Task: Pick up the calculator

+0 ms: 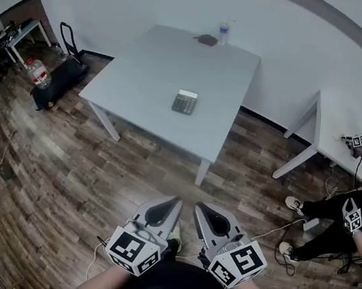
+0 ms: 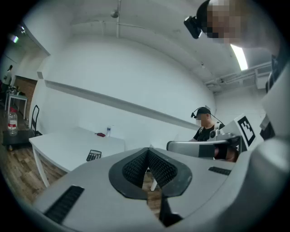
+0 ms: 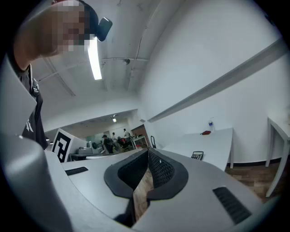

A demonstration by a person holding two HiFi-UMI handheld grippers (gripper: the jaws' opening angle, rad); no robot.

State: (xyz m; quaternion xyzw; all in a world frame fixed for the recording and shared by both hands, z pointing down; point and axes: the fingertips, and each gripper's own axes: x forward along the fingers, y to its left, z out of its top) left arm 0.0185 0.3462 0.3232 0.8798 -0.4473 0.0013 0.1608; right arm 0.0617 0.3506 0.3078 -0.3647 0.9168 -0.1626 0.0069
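Observation:
The dark calculator (image 1: pixel 185 101) lies flat near the front middle of the white table (image 1: pixel 145 67), well ahead of both grippers. It shows small in the left gripper view (image 2: pixel 94 155) and in the right gripper view (image 3: pixel 197 156). My left gripper (image 1: pixel 173 204) hangs low over the wooden floor close to my body, its jaws shut with nothing between them (image 2: pixel 147 152). Beside it, my right gripper (image 1: pixel 201 210) is at the same height, its tips meeting with nothing held (image 3: pixel 148 152). Both point roughly level towards the table.
A water bottle (image 1: pixel 223 31) and a small dark red object (image 1: pixel 206 40) stand at the table's far edge. A second white table (image 1: pixel 348 122) is at the right, with a seated person (image 1: pixel 349 221) by it. A black cart (image 1: pixel 59 77) stands at the left.

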